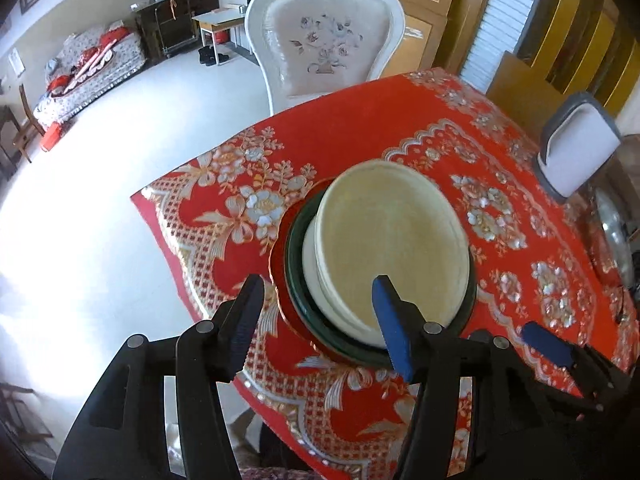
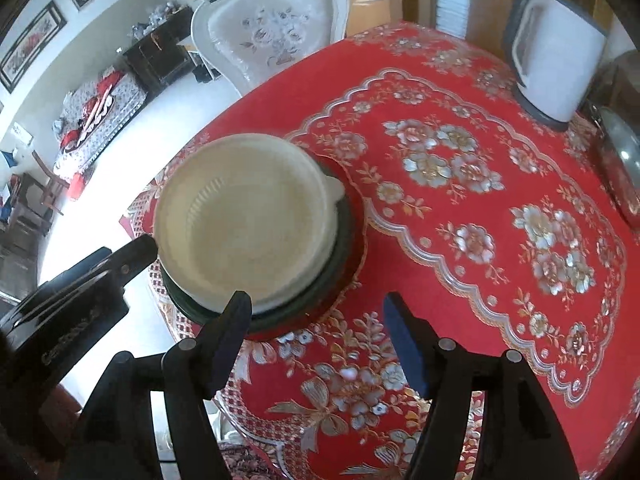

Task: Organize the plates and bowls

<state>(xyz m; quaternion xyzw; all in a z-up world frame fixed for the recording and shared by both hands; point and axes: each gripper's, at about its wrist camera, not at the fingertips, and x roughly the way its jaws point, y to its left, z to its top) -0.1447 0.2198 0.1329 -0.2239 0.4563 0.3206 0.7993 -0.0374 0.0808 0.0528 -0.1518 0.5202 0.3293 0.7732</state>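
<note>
A stack of dishes stands near the table's left edge: cream bowls (image 1: 392, 236) nested on a dark green plate (image 1: 298, 280) on a red plate (image 1: 280, 284). The cream bowls (image 2: 244, 220) and green plate (image 2: 344, 248) also show in the right wrist view. My left gripper (image 1: 318, 292) is open and empty, just in front of the stack, its fingers astride the near-left rim. My right gripper (image 2: 316, 312) is open and empty, to the right of the stack's near side. The right gripper's blue finger (image 1: 546, 344) shows in the left wrist view.
A red floral tablecloth (image 2: 460, 208) covers the table. A white and grey kettle (image 2: 556, 56) stands at the far right, next to a metal lid (image 2: 624, 152). A white ornate chair (image 1: 324, 36) stands behind the table. The table's left edge (image 1: 160, 232) drops to the floor.
</note>
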